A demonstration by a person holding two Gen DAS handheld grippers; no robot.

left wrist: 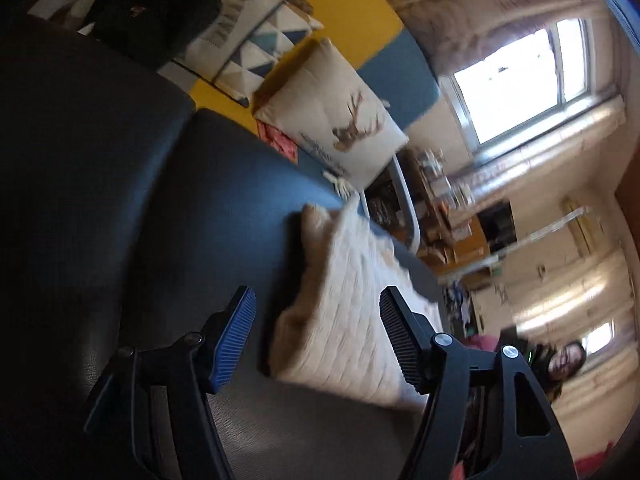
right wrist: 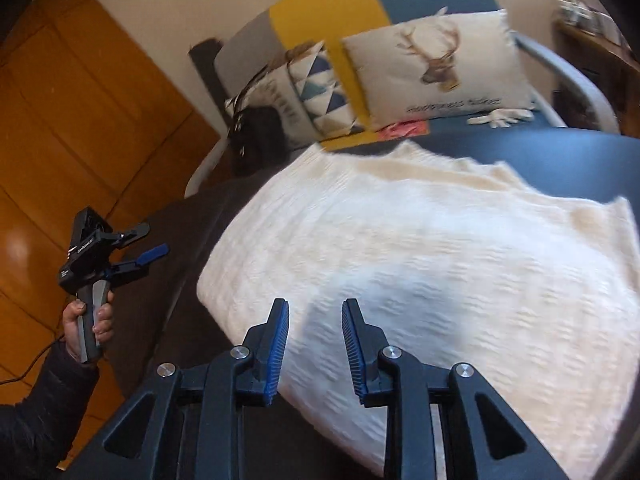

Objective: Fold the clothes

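A cream knitted garment [right wrist: 420,248] lies folded into a thick, roughly rectangular bundle on a dark round counter [right wrist: 560,152], its ragged far edge toward the sofa and its near edge close to the counter's rim. In the right wrist view the right claw [right wrist: 314,344] hangs just above the near part of the garment, its blue-ribbed pads a modest gap apart with nothing between them; whether the tips brush the knit is hard to say through the blur. The left claw [right wrist: 150,242] shows in the same view off to the left of the counter, well apart from the garment, carried by a hand [right wrist: 86,330] in a dark sleeve, its fingers spread and empty. From the left wrist view the left claw [left wrist: 316,332] stands wide open over the dark surface, with the cream bundle [left wrist: 348,300] seen beyond and between its fingers, not gripped. Behind the counter a sofa [right wrist: 332,4] in yellow, blue and grey panels holds a deer-print cushion [right wrist: 440,68], a triangle-patterned cushion [right wrist: 320,88] and a black bag [left wrist: 152,12]. A bright window [left wrist: 520,80] shows in the left wrist view
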